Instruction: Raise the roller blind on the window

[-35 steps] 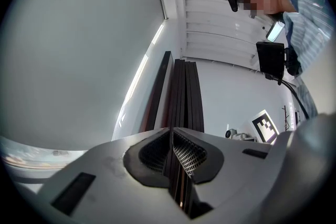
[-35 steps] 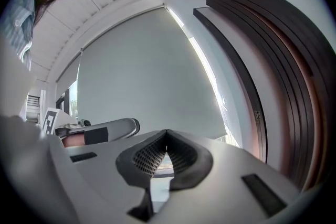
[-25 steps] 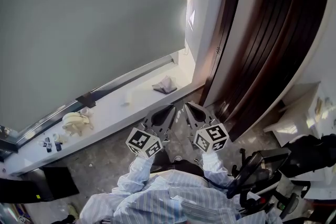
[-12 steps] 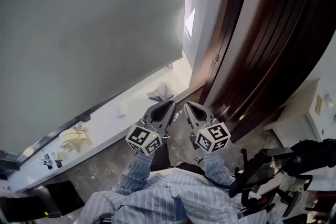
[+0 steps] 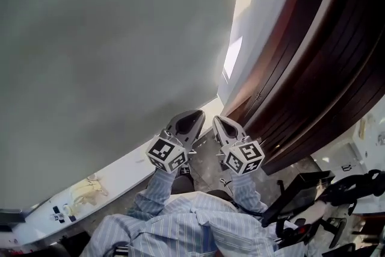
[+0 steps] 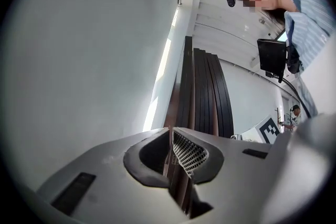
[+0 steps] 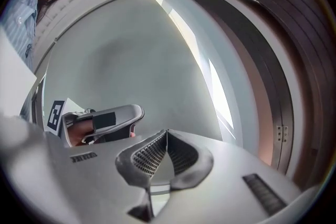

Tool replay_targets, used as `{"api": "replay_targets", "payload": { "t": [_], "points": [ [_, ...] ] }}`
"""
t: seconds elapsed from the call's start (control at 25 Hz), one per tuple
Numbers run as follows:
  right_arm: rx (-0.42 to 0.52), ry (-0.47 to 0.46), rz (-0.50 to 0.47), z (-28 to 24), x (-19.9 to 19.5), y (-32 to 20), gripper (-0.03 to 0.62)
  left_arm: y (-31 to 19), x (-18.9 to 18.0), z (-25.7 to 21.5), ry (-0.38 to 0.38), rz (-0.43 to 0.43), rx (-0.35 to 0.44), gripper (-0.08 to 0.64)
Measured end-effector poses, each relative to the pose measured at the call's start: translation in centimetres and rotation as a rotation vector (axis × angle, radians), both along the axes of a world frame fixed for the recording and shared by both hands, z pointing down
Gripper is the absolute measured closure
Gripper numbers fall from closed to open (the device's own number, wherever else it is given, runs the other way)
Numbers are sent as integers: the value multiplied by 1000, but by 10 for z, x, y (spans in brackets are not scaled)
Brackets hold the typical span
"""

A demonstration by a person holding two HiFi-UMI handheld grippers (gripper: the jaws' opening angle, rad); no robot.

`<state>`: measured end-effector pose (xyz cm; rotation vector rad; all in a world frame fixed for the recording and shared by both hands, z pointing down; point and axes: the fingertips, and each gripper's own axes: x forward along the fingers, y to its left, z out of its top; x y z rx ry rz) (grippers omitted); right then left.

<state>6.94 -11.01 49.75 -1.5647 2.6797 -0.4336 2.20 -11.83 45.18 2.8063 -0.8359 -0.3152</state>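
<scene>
Window wall ahead: grey roller blind (image 5: 108, 39) is hanging down to the sill (image 5: 129, 167). We're holding left gripper (image 5: 191, 120) and right gripper (image 5: 221, 124) side by side near its lower right corner, both pinched together, gripping nothing.

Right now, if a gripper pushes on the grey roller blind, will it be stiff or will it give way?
The roller blind probably gives way: it hangs as one flat sheet, and a strip of daylight shows past its right edge, so that side seems free. It looks smooth and without folds, so a push may slide across it.
</scene>
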Motion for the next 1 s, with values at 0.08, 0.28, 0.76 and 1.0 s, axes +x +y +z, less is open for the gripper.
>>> {"api": "replay_targets", "payload": {
  "t": [0.08, 0.28, 0.76, 1.0],
  "points": [
    [0, 6, 22, -4, -8, -15, 588, -17, -4, -6, -3, 26, 7, 537],
    [2, 27, 63, -14, -20, -39, 588, -61, -26, -16, 3, -27, -4, 537],
    [-27, 34, 32, -10, 5, -86, 588, -153, -49, 1, -32, -207, -64, 537],
    [-32, 32, -35, -8, 5, -119, 588, -203, -89, 24, -52, -355, -131, 537]
  ]
}}
